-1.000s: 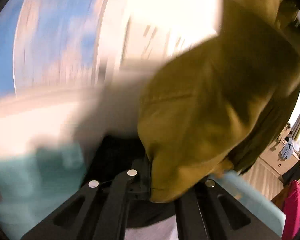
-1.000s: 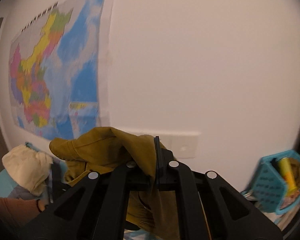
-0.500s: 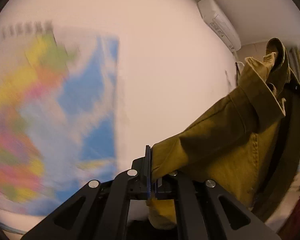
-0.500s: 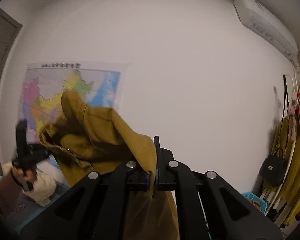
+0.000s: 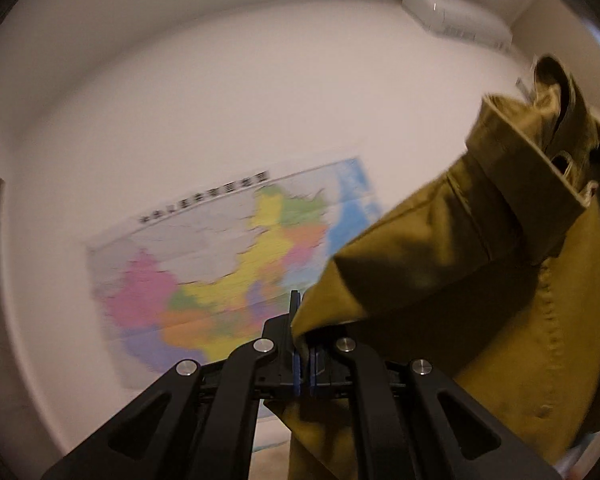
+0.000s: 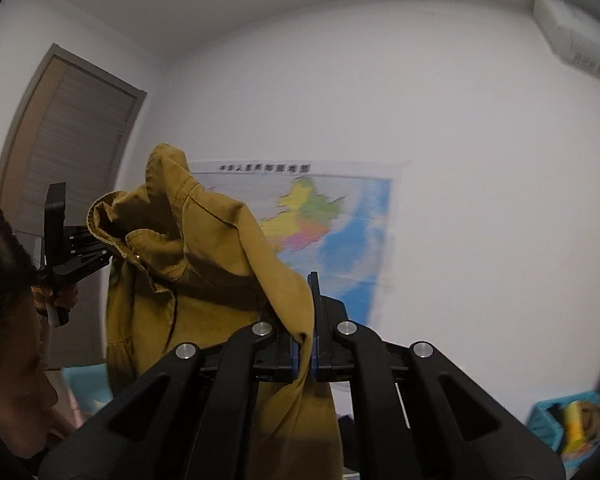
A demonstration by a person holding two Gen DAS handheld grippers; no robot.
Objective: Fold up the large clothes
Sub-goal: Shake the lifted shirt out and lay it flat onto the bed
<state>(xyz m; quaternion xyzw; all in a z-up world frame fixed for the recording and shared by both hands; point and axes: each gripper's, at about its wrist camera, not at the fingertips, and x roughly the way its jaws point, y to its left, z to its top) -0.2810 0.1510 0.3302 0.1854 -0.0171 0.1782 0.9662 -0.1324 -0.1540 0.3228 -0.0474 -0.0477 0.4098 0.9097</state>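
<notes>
A mustard-yellow garment (image 5: 480,280) hangs in the air between my two grippers, held high in front of a white wall. My left gripper (image 5: 304,354) is shut on one edge of the cloth. My right gripper (image 6: 305,350) is shut on another edge of the same garment (image 6: 220,280), which drapes down to the left. In the right wrist view the left gripper (image 6: 80,256) shows at the far left, holding the waistband end. The lower part of the garment is hidden below both views.
A coloured wall map (image 6: 332,232) hangs on the white wall, also in the left wrist view (image 5: 220,264). A brown door (image 6: 64,140) is at the left, an air conditioner (image 5: 456,12) near the ceiling, a blue basket (image 6: 568,424) low right. The person's head (image 6: 4,320) is at the left edge.
Both grippers have risen and tilted upward with the garment; the views went from the low wall and baskets to the upper wall and ceiling. The cloth now hangs spread between them.
</notes>
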